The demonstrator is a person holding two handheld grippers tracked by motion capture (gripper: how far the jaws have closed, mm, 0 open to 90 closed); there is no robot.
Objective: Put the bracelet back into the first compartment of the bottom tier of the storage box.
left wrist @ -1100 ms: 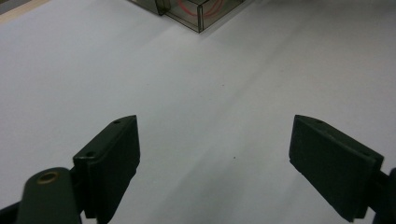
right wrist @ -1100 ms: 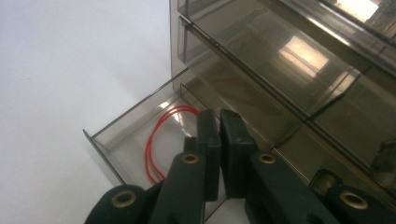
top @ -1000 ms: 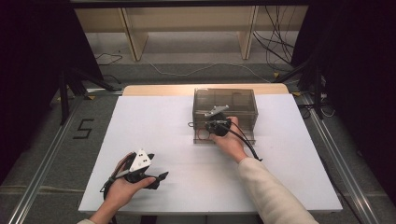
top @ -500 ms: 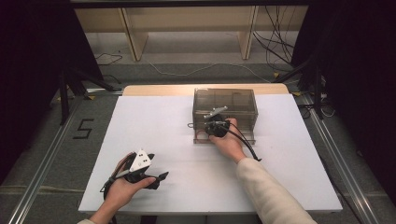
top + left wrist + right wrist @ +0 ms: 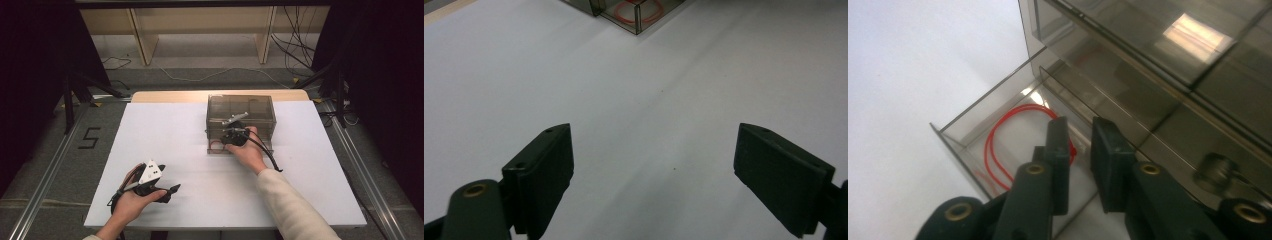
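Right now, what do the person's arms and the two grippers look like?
Both grippers are black. The left gripper carries a pale three-cornered plate with dark marks; its jaws are flat rectangular pads. The right gripper has brass-coloured pivot rivets and trails a black cable. The right arm wears a cream sleeve.

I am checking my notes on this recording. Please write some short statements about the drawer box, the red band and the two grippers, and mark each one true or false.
1. The bottom drawer of the smoky clear drawer box is pulled out. True.
2. A red band lies in that drawer. True.
3. The left gripper holds the band. False: its jaws stand wide apart over bare white table.
4. The right gripper is at the drawer; its jaws have just been opening, with a narrow gap. True.
5. The box stands at the table's near edge. False: it stands toward the far edge.
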